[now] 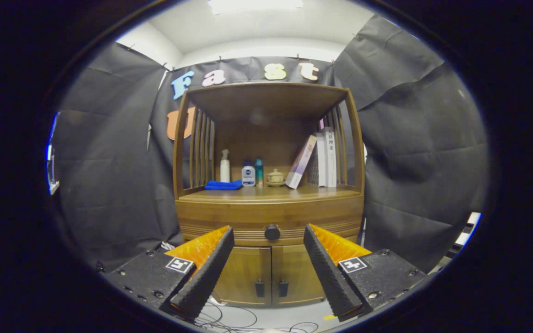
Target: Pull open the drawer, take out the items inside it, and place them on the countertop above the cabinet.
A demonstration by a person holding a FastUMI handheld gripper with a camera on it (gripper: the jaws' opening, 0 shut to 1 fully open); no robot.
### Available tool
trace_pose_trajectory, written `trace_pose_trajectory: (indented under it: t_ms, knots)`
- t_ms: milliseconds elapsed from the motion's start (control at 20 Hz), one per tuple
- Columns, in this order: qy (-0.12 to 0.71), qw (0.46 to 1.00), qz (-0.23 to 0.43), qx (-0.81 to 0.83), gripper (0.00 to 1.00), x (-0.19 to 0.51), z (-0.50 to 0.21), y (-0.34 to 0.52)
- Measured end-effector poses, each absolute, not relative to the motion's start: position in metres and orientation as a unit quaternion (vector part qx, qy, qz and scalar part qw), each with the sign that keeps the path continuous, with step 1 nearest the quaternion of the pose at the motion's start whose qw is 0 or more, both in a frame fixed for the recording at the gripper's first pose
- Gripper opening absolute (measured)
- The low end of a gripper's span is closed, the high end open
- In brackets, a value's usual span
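A wooden cabinet (270, 203) stands in the middle, against the far wall of black cloth (109, 185). The cloth hangs in folds on the left and on the right also. Above it are a white wall (257, 50) and a white ceiling (229, 27) with a bright light panel (255, 5). On the near floor (266, 319), which seems pale grey, lie some thin cables (229, 319).

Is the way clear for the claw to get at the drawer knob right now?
Probably yes. The claw is open, and the drawer knob sits beyond its fingertips, centred in the gap, with nothing between them. The drawer looks closed.
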State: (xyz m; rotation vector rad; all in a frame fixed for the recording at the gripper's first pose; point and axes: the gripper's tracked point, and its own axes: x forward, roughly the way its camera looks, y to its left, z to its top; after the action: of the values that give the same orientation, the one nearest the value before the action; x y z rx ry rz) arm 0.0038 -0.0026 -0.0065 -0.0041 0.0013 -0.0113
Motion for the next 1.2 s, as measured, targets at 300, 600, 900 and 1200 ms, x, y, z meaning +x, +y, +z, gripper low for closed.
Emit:
trace_pose_trajectory:
  t_ms: [300,600,900,1200]
  knots:
    - [0.013,1.000,-0.013,-0.013,0.99,0.024,-0.015,-0.007]
    - [0.030,0.999,-0.006,-0.013,0.99,0.083,-0.029,-0.010]
    - [0.066,0.998,-0.010,-0.017,0.99,0.161,-0.063,-0.018]
    - [0.096,0.995,-0.013,0.005,0.99,0.213,-0.092,-0.021]
